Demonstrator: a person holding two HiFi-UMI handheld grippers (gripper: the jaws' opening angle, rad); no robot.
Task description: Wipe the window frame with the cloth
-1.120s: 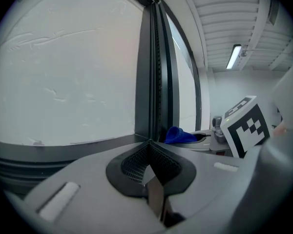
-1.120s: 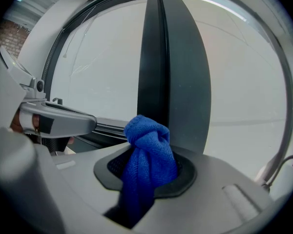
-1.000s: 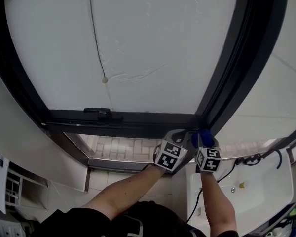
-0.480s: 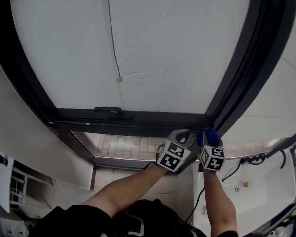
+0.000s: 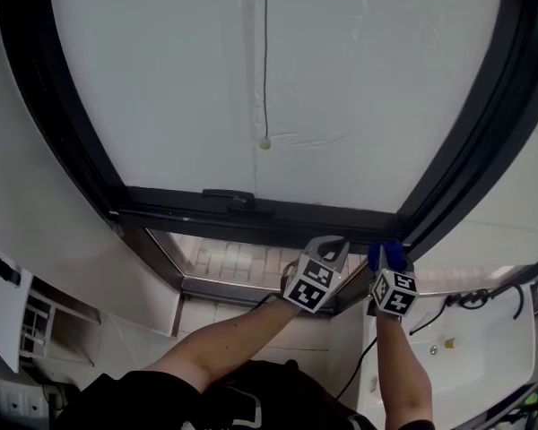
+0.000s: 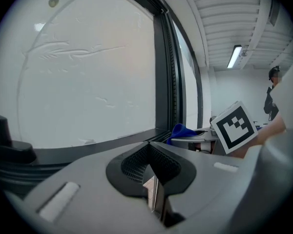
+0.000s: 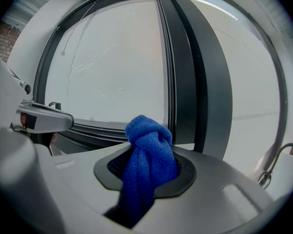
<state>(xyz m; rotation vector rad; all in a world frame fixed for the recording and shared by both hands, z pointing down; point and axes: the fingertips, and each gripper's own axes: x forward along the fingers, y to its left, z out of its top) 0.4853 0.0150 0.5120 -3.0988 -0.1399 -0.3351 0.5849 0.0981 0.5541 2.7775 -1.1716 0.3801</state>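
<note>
Left gripper (image 5: pixel 330 247) sits at about 6 o'clock in the head view, its tips up at the lower rail of the window frame (image 5: pixel 251 219). In the left gripper view, the left gripper (image 6: pixel 154 195) has its jaws drawn together to a thin slit with nothing between them. At 9 o'clock from it along the rail is a dark handle (image 5: pixel 229 197). Above, at 12 o'clock, a thin pull cord (image 5: pixel 265 61) hangs down the pale pane.

Just beside it, at 3 o'clock, the right gripper (image 5: pixel 387 265) is clamped on the blue cloth (image 5: pixel 387 254). The cloth is bunched into a rope-like wad. Its long axis runs along the jaws, and a knotted, rounded end sticks out past the tips toward 12 o'clock. In the right gripper view, the right gripper (image 7: pixel 145 182) has the cloth (image 7: pixel 149 157) filling the gap between its jaws. The cloth's lower part drops out of sight between them, toward 6 o'clock.

The knotted end lies at the lower right corner of the frame, where the bottom rail meets the dark upright post (image 7: pixel 185 82). I cannot tell whether it presses on the metal or stops just short. From the left gripper view, the cloth (image 6: pixel 181 130) shows at 3 o'clock, against the foot of that post (image 6: pixel 163 72).
</note>
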